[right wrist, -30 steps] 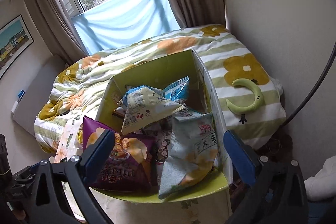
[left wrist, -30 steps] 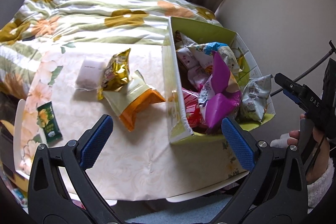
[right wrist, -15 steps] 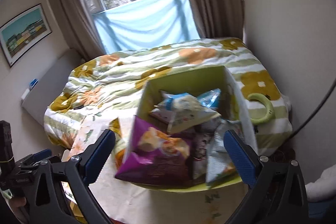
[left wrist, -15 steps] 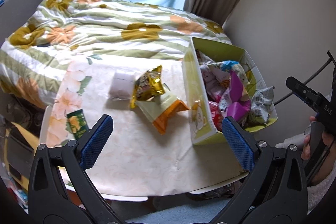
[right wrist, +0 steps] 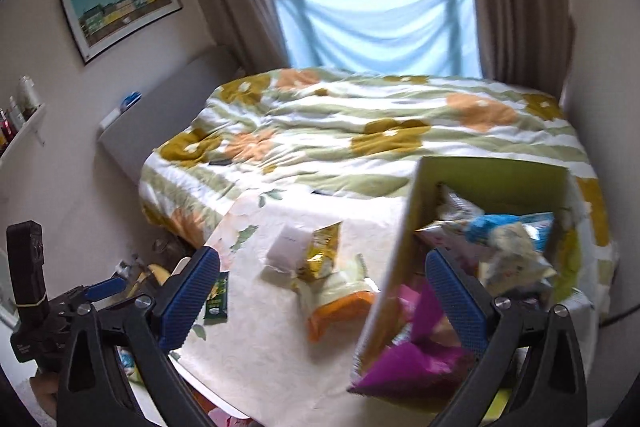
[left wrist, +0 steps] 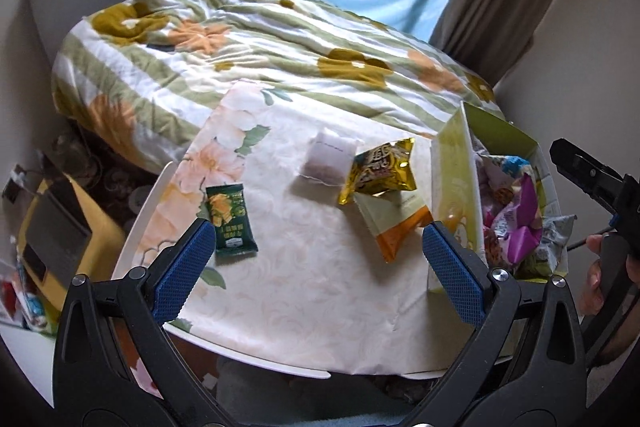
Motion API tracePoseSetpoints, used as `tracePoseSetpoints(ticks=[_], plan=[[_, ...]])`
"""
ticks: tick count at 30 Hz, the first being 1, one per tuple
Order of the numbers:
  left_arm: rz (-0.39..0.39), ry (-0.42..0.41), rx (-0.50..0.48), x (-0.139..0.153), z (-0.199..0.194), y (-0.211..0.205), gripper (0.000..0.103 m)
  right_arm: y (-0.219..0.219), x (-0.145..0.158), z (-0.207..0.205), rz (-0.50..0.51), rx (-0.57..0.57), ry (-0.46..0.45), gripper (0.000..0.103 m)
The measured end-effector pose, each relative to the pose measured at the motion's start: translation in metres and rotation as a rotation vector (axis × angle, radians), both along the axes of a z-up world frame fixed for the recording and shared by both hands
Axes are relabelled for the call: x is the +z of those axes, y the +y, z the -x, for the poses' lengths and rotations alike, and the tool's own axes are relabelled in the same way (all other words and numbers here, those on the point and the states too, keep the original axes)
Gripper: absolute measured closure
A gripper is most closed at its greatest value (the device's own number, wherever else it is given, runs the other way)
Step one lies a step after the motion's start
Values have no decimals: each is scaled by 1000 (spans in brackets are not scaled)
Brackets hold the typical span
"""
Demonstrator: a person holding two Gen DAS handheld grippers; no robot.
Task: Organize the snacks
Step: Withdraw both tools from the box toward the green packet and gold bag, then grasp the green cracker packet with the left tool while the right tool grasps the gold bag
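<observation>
A green cardboard box [left wrist: 456,179] full of snack bags stands at the table's right; it also shows in the right wrist view [right wrist: 404,247], with a purple bag [right wrist: 416,363] at its near end. On the floral tablecloth lie a gold bag [left wrist: 382,171], an orange-and-cream bag [left wrist: 394,223], a white pouch [left wrist: 330,157] and a dark green packet [left wrist: 231,221]. My left gripper [left wrist: 316,267] is open and empty above the table's near edge. My right gripper [right wrist: 324,299] is open and empty, over the box's left wall.
A bed with a flowered quilt [left wrist: 256,39] lies behind the table. A yellow box [left wrist: 60,231] sits on the floor at the left. The wall [left wrist: 580,47] is close on the right. The window with a blue cloth [right wrist: 380,23] is at the back.
Both grippers have pulled back and swung left. The box has shifted to the right of both views and more of the tablecloth and its loose snacks shows.
</observation>
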State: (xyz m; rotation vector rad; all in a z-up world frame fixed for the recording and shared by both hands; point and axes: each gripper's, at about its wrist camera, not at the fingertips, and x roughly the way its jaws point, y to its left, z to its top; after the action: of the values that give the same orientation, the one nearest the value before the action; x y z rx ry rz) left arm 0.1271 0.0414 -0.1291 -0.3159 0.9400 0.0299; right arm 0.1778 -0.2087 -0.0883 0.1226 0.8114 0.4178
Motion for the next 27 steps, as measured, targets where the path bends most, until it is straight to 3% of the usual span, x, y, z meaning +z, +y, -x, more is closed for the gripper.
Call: tracePoseSetpoints(ticks=[9,11,20,27], plan=[[39,131,137,-71,-20,35,2,54,-57,-50,39,97,161,0],[45,165,146,-89,-29,42,10,64,-68,-58,50,100,181,0],[40,309,161,-166,-76,63,23,91,-108,-94,133,62,272,1],[16,396,147,-201,-96,63,32,96,-137,-114,187,43,347,7]])
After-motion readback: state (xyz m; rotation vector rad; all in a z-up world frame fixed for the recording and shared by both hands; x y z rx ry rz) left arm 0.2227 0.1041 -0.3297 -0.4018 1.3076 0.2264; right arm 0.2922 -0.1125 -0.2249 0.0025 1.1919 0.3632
